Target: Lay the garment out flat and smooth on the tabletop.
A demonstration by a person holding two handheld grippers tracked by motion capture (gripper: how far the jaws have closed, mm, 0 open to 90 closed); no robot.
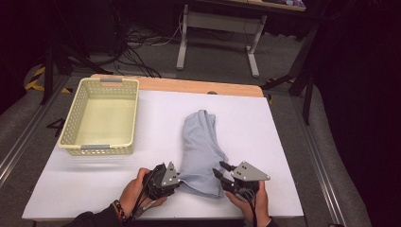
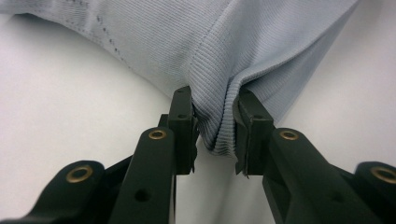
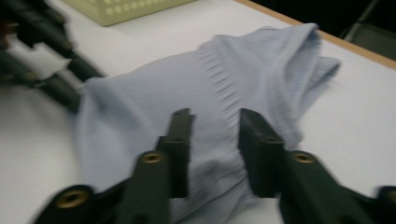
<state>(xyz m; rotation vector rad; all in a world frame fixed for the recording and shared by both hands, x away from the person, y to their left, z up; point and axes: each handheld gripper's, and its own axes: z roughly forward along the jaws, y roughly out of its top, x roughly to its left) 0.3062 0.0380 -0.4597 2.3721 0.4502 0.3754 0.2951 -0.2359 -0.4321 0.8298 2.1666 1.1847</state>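
Nearest, at the desk's front edge: left gripper pinched on the near left corner of the pale blue ribbed knit garment, a bunched fold of hem caught between the two black pads in the left gripper view. Jaws drawn in but not fully closed, stopped by the thickness of the cloth.

Just to the right: right gripper with jaws parted and nothing between them, poised at the garment's near right edge. In the right gripper view, fingertips over the ribbed cloth, no pinch made; picture blurred, so contact with the fabric hard to judge.

Farther back: garment lying crumpled in a long heap down the middle of the white desk surface, narrower far end pointing away from the person. Off to the far left, well apart from the cloth, a cream perforated plastic basket, nothing inside.

Step in hand, by judgement: taking hold of the near hem at two corners, one side secured, the other still to be gripped. Next move likely: right jaws lowered around the near right edge and closed on one layer of hem, level with the left grip. Care needed against catching several layers of the heap.
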